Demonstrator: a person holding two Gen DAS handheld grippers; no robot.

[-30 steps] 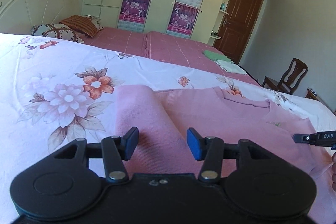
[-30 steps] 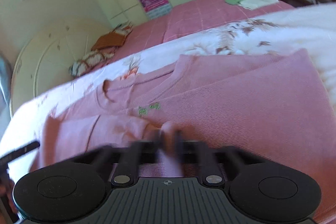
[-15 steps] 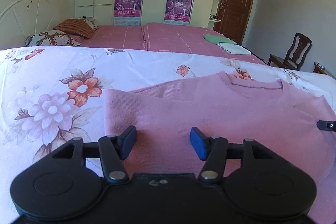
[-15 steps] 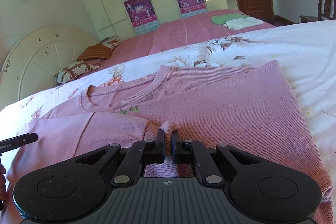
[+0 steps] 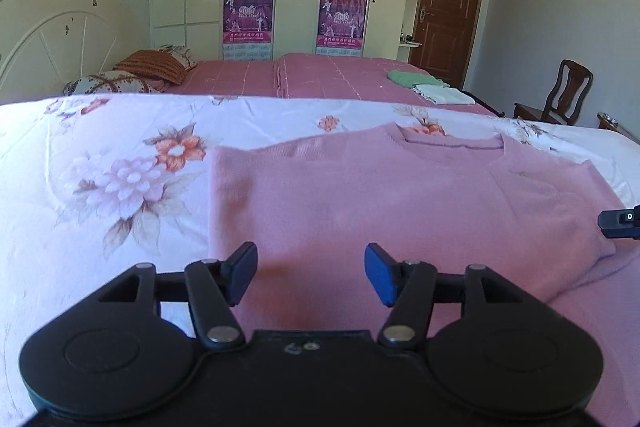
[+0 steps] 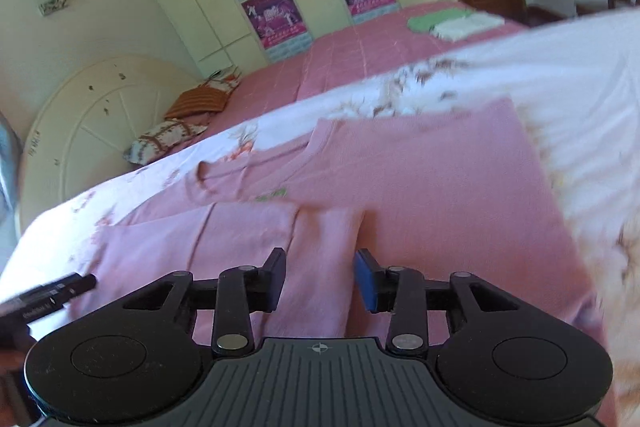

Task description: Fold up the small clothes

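Note:
A pink knit sweater (image 5: 380, 195) lies flat on the floral bedsheet (image 5: 100, 179), neckline toward the far side, its left part folded over the body. My left gripper (image 5: 310, 273) is open and empty, just above the sweater's near edge. In the right wrist view the sweater (image 6: 420, 179) shows a sleeve (image 6: 320, 267) folded across the body. My right gripper (image 6: 320, 281) is open, its jaws either side of that sleeve, holding nothing. The right gripper's tip (image 5: 620, 223) shows at the right edge of the left wrist view.
A second bed with a pink cover (image 5: 320, 79) stands beyond, with folded green and white clothes (image 5: 428, 87) on it and pillows (image 5: 132, 75) by the headboard. A wooden chair (image 5: 560, 95) and a door are at the far right. Wardrobes line the back wall.
My right gripper, shut on a pinch of the sweater's sleeve before, has opened and let it go. The left gripper stayed open and drew back a little; the sweater now lies flatter.

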